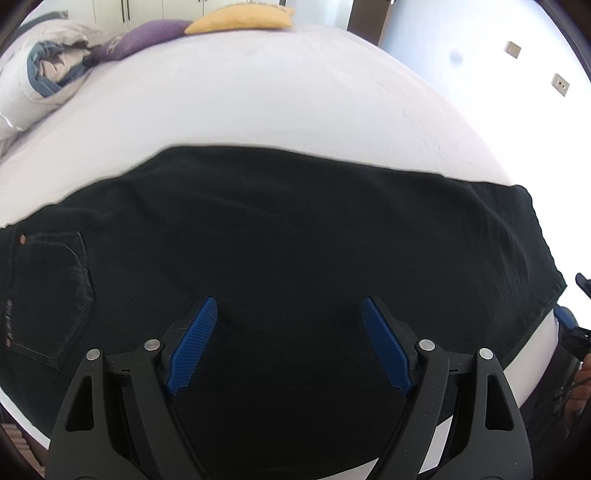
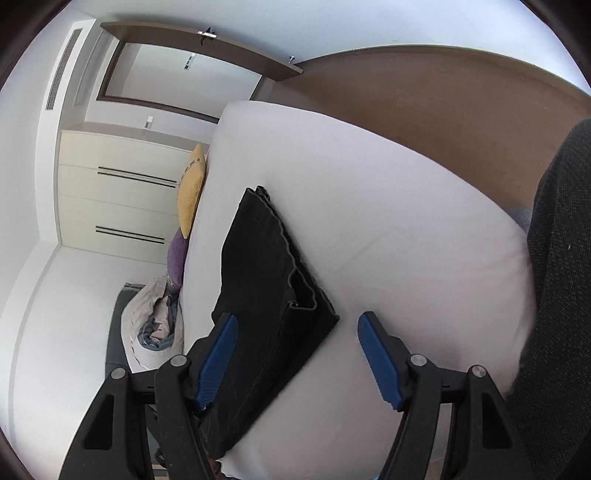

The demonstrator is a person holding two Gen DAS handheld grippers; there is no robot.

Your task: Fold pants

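Observation:
Black pants (image 1: 280,236) lie flat across the near part of a white bed (image 1: 280,96), a stitched back pocket (image 1: 48,291) at the left. My left gripper (image 1: 290,306) is open and empty, hovering just above the middle of the pants. The right wrist view is rolled sideways: the pants (image 2: 266,273) show as a folded dark slab with stacked hem edges (image 2: 295,273) on the white sheet (image 2: 388,229). My right gripper (image 2: 297,321) is open and empty beside the hem end. Its blue pad shows at the left view's right edge (image 1: 565,317).
A yellow cushion (image 1: 240,18), a purple cushion (image 1: 147,37) and a bundled duvet (image 1: 48,74) lie at the bed's far left. A brown headboard panel (image 2: 424,96) and cream drawers (image 2: 122,195) stand beyond. A dark fabric mass (image 2: 561,295) fills the right edge.

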